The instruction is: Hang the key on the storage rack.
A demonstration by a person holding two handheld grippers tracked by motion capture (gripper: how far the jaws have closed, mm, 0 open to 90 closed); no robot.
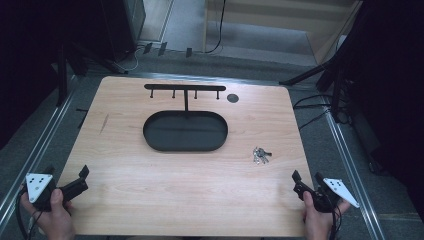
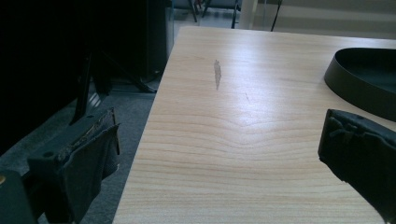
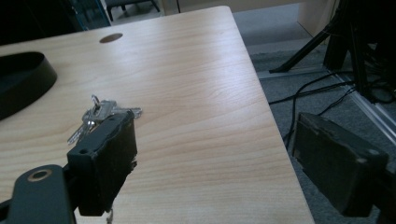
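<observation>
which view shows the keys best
The right gripper view: the keys lie close on the table, ring and blades visible, though its own jaw hides their near edge. The high view shows them whole but tiny, right of the tray.

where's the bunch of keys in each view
high view: keys lie on the table right of centre, right of the black tray.
left gripper view: keys not in it; tray at the right edge.
right gripper view: keys left of centre, partly behind the left jaw.
shared landmark: the tray.
</observation>
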